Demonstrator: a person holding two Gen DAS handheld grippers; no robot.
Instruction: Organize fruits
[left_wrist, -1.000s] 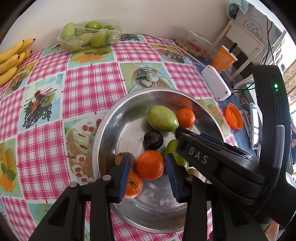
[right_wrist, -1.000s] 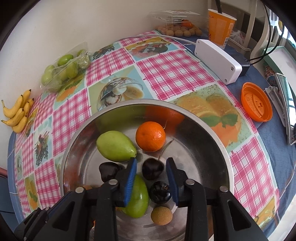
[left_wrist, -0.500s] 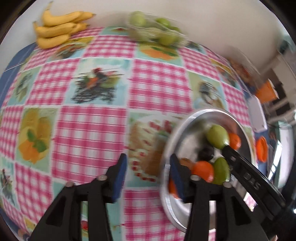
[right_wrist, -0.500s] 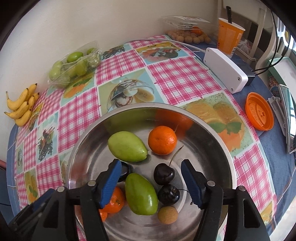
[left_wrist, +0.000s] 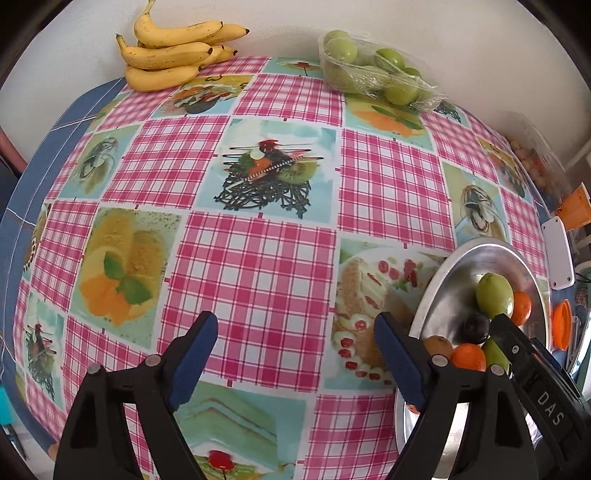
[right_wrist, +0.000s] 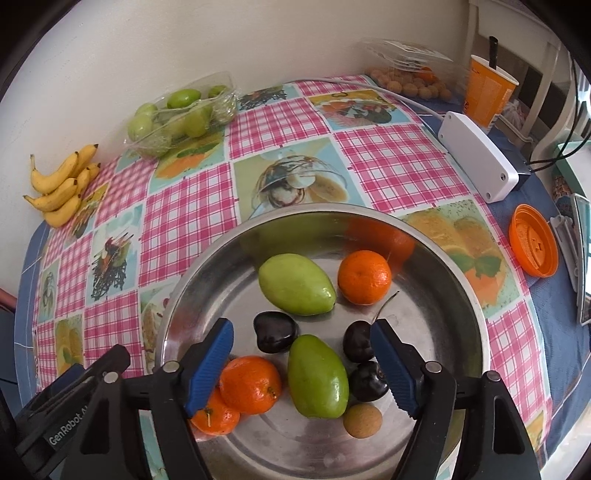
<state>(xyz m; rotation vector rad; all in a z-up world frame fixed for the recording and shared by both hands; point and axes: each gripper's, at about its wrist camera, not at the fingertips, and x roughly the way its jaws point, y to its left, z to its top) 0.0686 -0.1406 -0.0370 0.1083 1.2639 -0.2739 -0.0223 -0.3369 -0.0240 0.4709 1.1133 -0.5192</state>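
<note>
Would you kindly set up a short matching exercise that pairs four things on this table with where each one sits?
Things:
1. bananas
2. brown longan
3. orange lid
4. right gripper

Places:
A. on the blue cloth, right of the bowl
B. open above the bowl's fruit
C. by the wall, far left
D. in the bowl, near edge

Pairs: 1-C, 2-D, 3-A, 4-B

Bowl fruit: three oranges (right_wrist: 364, 277), two mangoes (right_wrist: 296, 284), three cherries (right_wrist: 276, 331).

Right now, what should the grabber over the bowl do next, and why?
Probably lower the right hand-held gripper onto the green mango and close. It is open and empty, and that mango lies between its fingers in the steel bowl.
</note>
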